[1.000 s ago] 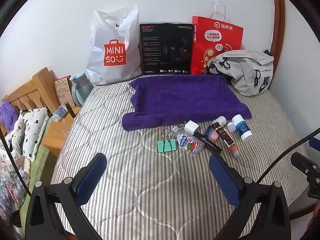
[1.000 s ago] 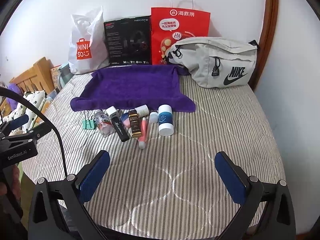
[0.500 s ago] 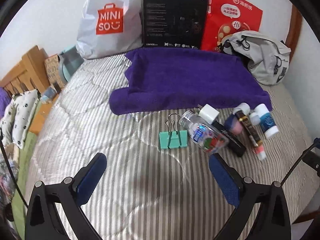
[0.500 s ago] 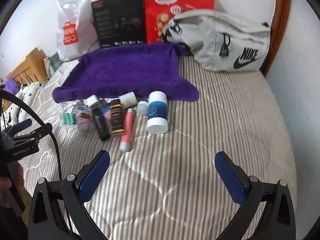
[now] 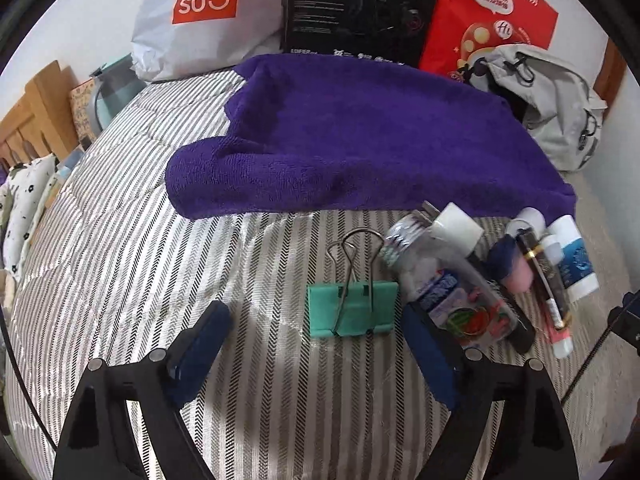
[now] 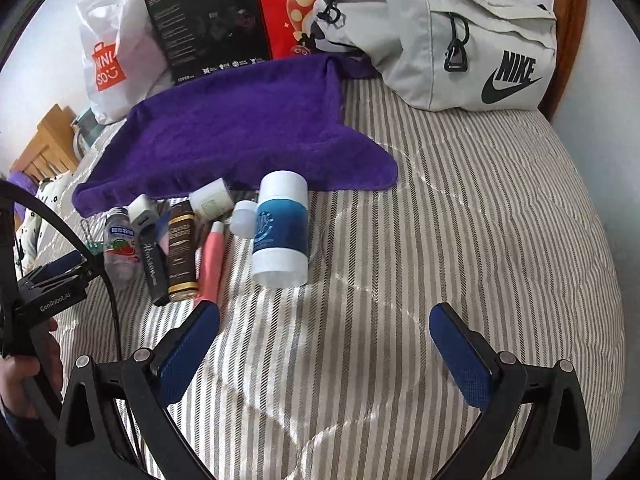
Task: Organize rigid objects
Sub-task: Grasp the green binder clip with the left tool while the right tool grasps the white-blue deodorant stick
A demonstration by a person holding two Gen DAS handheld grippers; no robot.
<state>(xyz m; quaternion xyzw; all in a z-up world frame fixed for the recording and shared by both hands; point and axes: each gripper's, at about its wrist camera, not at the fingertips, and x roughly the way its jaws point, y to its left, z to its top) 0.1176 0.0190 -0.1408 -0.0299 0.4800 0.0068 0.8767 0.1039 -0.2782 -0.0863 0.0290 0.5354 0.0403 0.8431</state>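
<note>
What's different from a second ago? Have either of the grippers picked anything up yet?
Both grippers have moved forward and down toward the row of items. The left gripper now lines up on the green binder clip; the right gripper has closed in on the blue-and-white container. Both are open and empty; nothing has been taken hold of. The items, the purple towel and the bags lie as before.

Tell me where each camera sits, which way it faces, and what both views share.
Left wrist: on the left gripper, low over the bed, facing the green clip; its own open fingers show.
Right wrist: on the right gripper, facing the blue-and-white bottle; its open fingers show, plus the left gripper held by a hand.
Shared: the purple towel, the small bottles, the bags behind.
</note>
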